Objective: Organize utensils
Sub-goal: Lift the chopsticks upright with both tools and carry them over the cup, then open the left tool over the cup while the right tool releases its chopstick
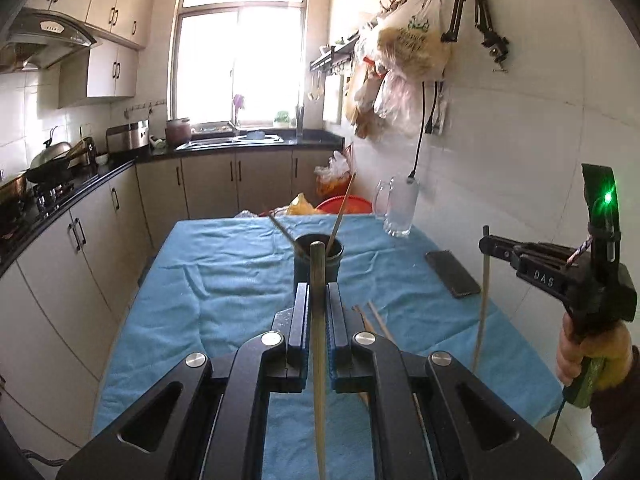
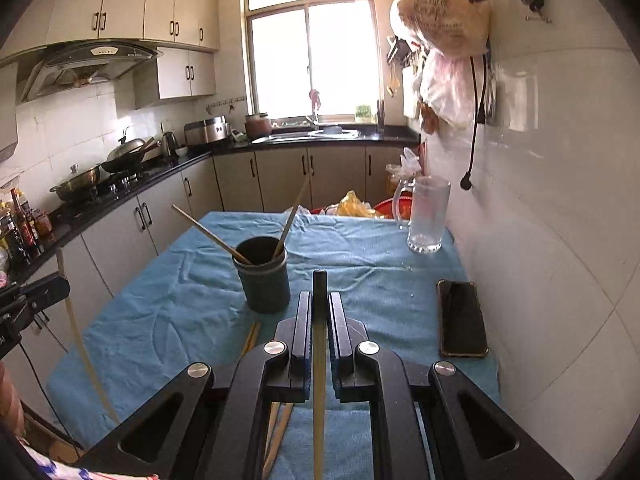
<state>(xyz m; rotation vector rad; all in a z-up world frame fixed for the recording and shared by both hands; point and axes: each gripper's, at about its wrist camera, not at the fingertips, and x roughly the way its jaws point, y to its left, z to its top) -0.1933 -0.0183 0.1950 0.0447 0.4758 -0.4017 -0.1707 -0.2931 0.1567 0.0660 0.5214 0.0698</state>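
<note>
The left gripper (image 1: pixel 318 300) is clamped on a chopstick (image 1: pixel 319 344); the right gripper (image 2: pixel 319 312) pinches another chopstick (image 2: pixel 319 360). The dark cup (image 2: pixel 264 280) on the blue cloth (image 2: pixel 160 312) holds two, and seemingly two more loose chopsticks (image 1: pixel 376 320) lie nearby.

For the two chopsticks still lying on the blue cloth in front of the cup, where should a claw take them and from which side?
Judging by their pose, grip a chopstick near its far end, the part that shows beside the right claw. Come from above, jaws across the thin shaft, since it lies flat on the cloth. The cup stands just beyond, so leave room.
</note>
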